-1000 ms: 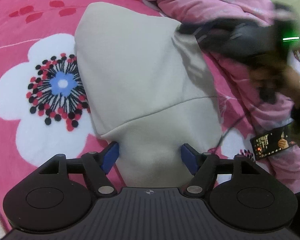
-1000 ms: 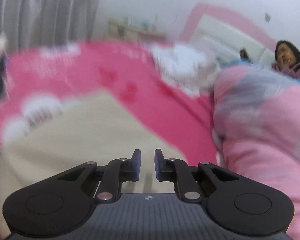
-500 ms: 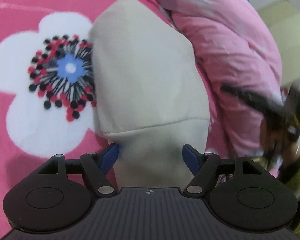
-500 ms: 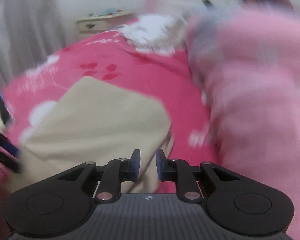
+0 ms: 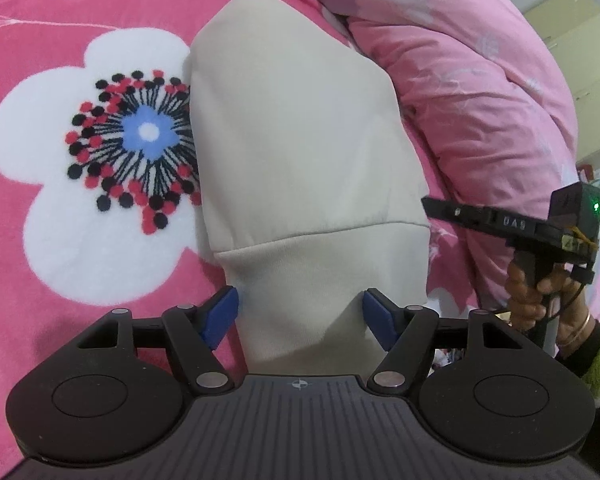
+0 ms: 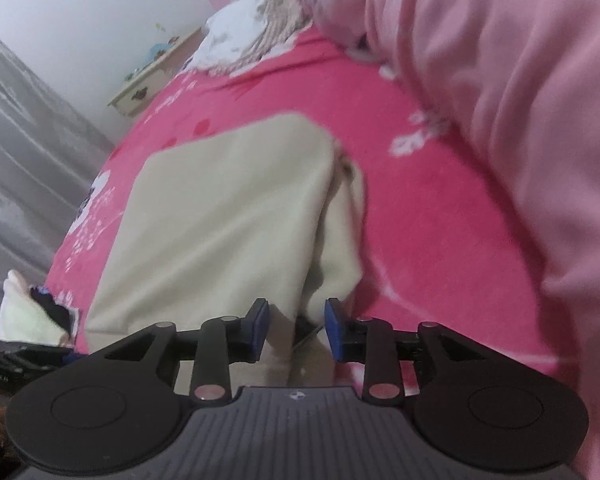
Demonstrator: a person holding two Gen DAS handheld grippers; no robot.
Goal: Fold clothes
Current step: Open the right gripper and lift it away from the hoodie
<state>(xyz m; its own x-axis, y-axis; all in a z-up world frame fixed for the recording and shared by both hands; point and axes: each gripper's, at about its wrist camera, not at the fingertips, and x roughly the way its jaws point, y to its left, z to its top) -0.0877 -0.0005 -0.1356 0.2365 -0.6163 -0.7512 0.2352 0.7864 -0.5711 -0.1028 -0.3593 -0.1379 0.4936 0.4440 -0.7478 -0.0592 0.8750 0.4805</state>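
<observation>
Pink floral bedspread (image 5: 60,20) is filling the frame in both views, big white flower with a blue centre sitting at centre left of the left wrist view. Pale pink quilt (image 5: 480,88) is bunching along the right side of that view and taking up the whole right side of the right wrist view, pressing against the garment's right edge. Cream folded garment (image 5: 292,152) is lying flat on the bedspread, centre of both views, folded into a narrow stack with a seam running across its lower part; in the right wrist view layers are peeking out along its right edge. Left gripper (image 5: 299,312) is sitting released at bottom centre, blue pads spread wide on either side of the garment's near end, not pinching it. Right gripper (image 6: 297,330) is blurred but reading clearly enough: jaws are opening, pads clear of the cloth, garment's near edge lying below the gap. In the left wrist view the right gripper is hanging at middle right, a hand (image 5: 536,292) wrapping its handle, green light glowing on top.
</observation>
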